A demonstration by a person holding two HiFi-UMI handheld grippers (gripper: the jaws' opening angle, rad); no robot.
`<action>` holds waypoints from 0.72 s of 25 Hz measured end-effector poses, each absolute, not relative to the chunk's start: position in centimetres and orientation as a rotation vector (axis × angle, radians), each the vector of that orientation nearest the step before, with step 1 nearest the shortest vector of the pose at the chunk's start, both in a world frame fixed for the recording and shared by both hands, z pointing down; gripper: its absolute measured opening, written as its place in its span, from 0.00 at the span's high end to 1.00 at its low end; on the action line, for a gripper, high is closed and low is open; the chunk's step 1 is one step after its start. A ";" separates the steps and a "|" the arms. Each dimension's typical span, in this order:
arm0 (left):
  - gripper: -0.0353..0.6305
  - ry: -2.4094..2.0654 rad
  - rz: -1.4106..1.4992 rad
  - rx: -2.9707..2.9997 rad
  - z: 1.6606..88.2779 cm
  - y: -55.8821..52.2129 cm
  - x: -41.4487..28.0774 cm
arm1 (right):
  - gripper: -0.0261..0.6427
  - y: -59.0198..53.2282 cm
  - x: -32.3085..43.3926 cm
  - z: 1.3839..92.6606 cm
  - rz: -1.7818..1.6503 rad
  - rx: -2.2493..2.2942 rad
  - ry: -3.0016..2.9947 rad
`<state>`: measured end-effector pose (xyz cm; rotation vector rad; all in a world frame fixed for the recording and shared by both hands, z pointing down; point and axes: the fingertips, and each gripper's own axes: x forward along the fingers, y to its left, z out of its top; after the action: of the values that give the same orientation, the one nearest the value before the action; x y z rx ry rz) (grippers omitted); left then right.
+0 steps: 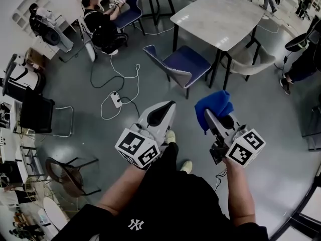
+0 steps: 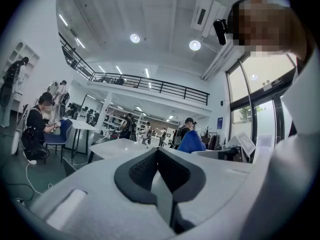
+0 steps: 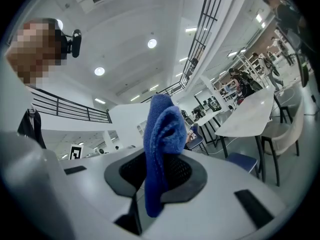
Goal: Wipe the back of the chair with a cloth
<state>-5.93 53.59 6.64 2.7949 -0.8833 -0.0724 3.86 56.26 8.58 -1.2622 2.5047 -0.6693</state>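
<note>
White-shelled, my left claw (image 1: 163,112) is pressed shut on nothing and held short of the blue chair (image 1: 186,63), I judge as a spare. My right claw (image 1: 212,118), also short of that chair, pinches the blue cloth (image 1: 214,104) upright, free end ready for the chair's back, beside the table (image 1: 220,14).

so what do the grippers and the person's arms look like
The left gripper and right gripper have grey wedge-shaped shells with black jaw pads; each carries a white cube with black square markers. The person wears a black short-sleeved top.
</note>
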 end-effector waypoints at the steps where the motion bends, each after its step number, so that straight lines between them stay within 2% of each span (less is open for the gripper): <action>1: 0.93 -0.887 -0.073 2.791 7.0 52.5 -6.0 | 0.84 55.3 3.8 8.9 -0.680 -1.261 2.508; 18: 0.93 -0.843 -0.092 2.721 10.4 25.0 -8.5 | 0.84 28.8 -0.1 12.8 -0.846 -1.340 2.565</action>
<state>-8.48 24.99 10.35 2.7213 -0.8434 -0.0925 -0.07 28.82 12.78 -1.3398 2.5652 -0.8457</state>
